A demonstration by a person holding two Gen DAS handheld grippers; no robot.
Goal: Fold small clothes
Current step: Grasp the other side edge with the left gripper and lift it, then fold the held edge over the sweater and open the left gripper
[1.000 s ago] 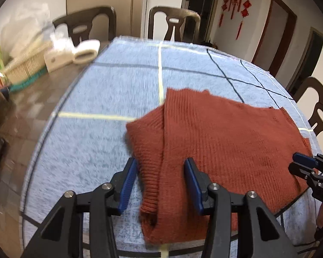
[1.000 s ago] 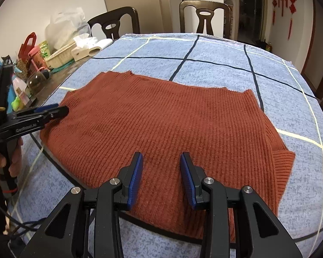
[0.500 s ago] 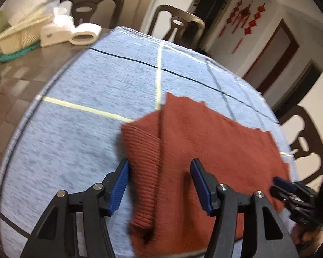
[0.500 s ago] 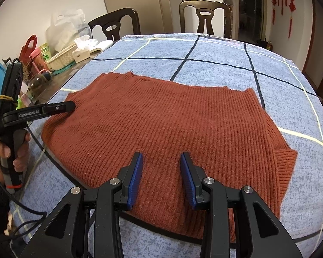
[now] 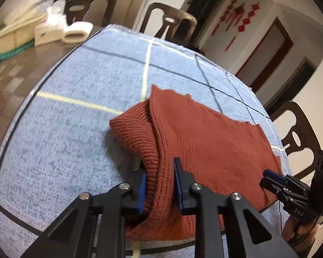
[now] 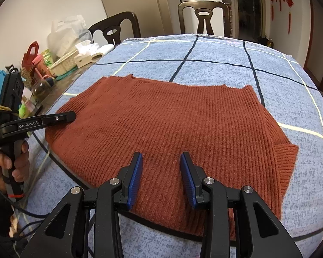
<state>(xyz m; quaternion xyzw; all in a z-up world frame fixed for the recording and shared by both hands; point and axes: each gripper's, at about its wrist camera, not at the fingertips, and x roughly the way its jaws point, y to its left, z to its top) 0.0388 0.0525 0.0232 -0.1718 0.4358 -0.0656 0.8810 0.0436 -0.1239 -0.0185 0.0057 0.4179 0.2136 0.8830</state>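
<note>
Rust-red knit sweater (image 6: 172,129) lies spread flat on the blue checked cloth (image 6: 204,51) covering the counter, body roughly centred, hem edge toward the operator. Left gripper (image 5: 159,185): fingers drawn in on a bunched roll of knit at the sweater's left side, apparently the sleeve or side edge; fabric fills the gap between the blue pads and rises in a ridge just beyond them, so the grip looks made, though the wrist view is slightly blurred and I cannot confirm how firmly it bites. In the right wrist view the same tool shows at the sweater's left margin with its fingers together. Judgement: holding this edge is the start of a first fold, carrying the left side inward across the body. Right gripper (image 6: 161,176): fingers apart, holding nothing, poised over the near hem about mid-width; from the left wrist view it sits at the sweater's near right corner. Likely reason: kept free either to pin the body flat while the left side travels or to take the opposite edge afterward. Right sleeve cuff (image 6: 286,157) lies flat, not yet folded. Basket (image 6: 62,64) and tissue box (image 6: 90,58) sit on the bare counter at far left, well apart from the garment.
</note>
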